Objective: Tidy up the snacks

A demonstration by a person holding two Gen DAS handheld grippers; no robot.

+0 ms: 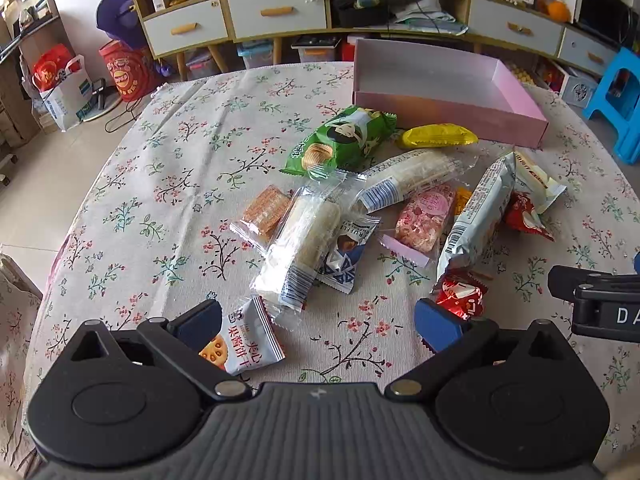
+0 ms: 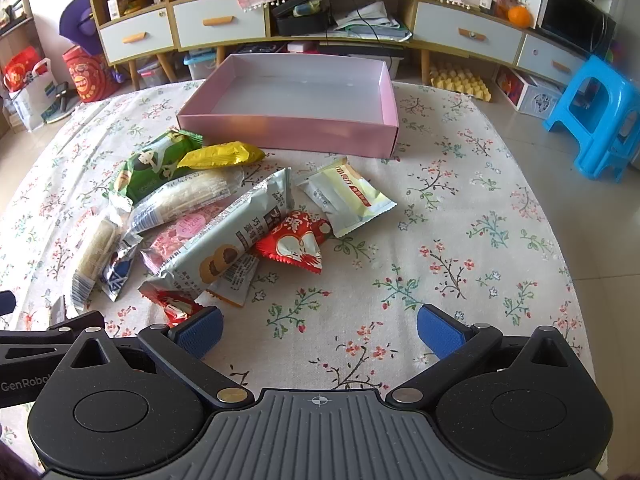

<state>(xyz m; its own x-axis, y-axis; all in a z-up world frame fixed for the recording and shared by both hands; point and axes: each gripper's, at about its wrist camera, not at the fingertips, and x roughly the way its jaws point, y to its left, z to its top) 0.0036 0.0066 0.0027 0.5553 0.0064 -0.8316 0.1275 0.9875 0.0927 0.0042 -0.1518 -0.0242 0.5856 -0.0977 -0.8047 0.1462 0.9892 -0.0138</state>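
Several wrapped snacks lie in a pile on the floral tablecloth (image 1: 168, 184): a green packet (image 1: 340, 140), a yellow one (image 1: 438, 136), clear rice-bar packs (image 1: 300, 240), a long grey biscuit pack (image 2: 228, 236) and red packets (image 2: 294, 246). An empty pink box (image 2: 288, 128) stands behind the pile; it also shows in the left wrist view (image 1: 448, 110). My left gripper (image 1: 318, 324) is open and empty, low over the near edge of the pile, with a white biscuit packet (image 1: 244, 342) by its left finger. My right gripper (image 2: 318, 332) is open and empty, to the right of the pile.
A sideboard with drawers (image 2: 216, 24) and clutter stands behind the table. A blue plastic stool (image 2: 600, 116) is on the floor at the right. Red bags (image 1: 124, 68) sit on the floor at the left. The right gripper's body (image 1: 600, 304) shows at the left view's right edge.
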